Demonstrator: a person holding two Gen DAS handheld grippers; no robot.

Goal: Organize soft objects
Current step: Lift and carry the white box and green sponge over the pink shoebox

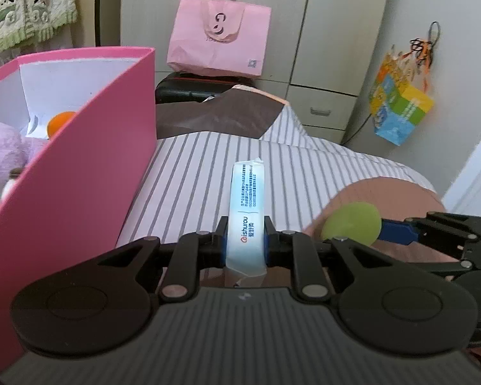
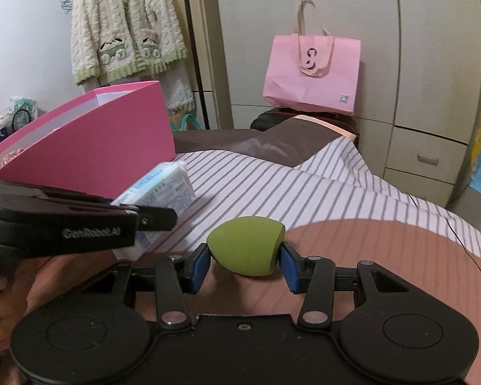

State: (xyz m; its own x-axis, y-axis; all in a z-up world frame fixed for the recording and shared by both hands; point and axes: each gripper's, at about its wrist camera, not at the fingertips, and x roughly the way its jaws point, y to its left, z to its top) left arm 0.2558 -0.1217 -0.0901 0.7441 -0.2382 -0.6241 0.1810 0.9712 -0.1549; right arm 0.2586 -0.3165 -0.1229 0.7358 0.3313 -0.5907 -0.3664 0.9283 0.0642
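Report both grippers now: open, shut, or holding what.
Left gripper: shut on the tissue pack.
Right gripper: shut on the green sponge.

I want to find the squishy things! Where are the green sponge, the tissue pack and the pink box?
green sponge (image 2: 247, 245), right wrist view, its rounded front.
tissue pack (image 1: 245, 215), left wrist view, its printed face.
pink box (image 1: 80, 173), left wrist view, its outer wall.
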